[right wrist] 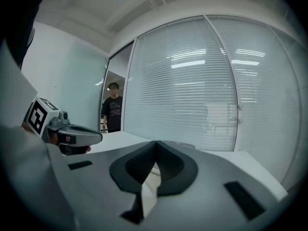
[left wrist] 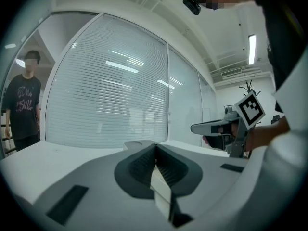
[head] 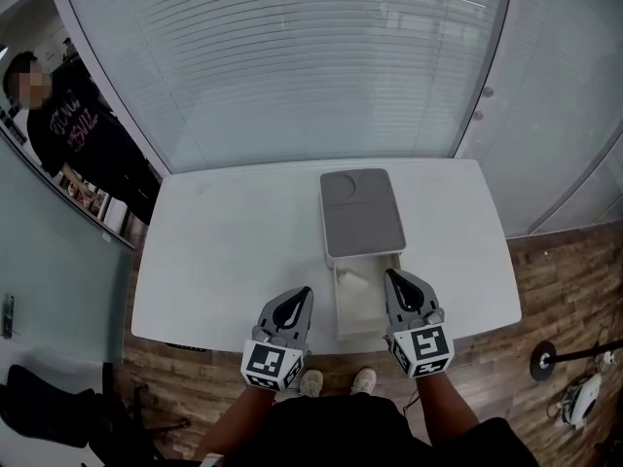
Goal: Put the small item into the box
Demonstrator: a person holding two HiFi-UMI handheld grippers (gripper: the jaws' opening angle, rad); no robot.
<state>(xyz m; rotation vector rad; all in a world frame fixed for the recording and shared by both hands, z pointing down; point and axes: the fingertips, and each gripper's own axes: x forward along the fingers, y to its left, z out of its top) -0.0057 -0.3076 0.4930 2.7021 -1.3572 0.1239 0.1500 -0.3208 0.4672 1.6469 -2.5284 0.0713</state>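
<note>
— Grippers, left to right: what is each doing?

— The left gripper [head: 304, 294] hovers over the near edge of the table [head: 234, 251]. Its jaws are pressed together with nothing between them, and it points far and a little right.

— And the box?

— The box [head: 362, 333] sits on the table between the two grippers, with its long axis running near to far. A grey lid [head: 362, 212] covers the far part, and the near part is open.

— Where is the small item?

— A pale shape [head: 354, 278] lies inside the open part, toward its far left corner and just near of the lid. I take it for the small item, but it is too faint to be sure. If it is, it's already in the box.

— Right gripper?

— The right gripper [head: 392, 276] is clenched and empty too, with its tip just beside the box's right wall.

— Which is nearer?

— The right, I judge. The pale shape lies just left of its tip. The left gripper stands apart from the left wall, with the shape to its far right.
</note>
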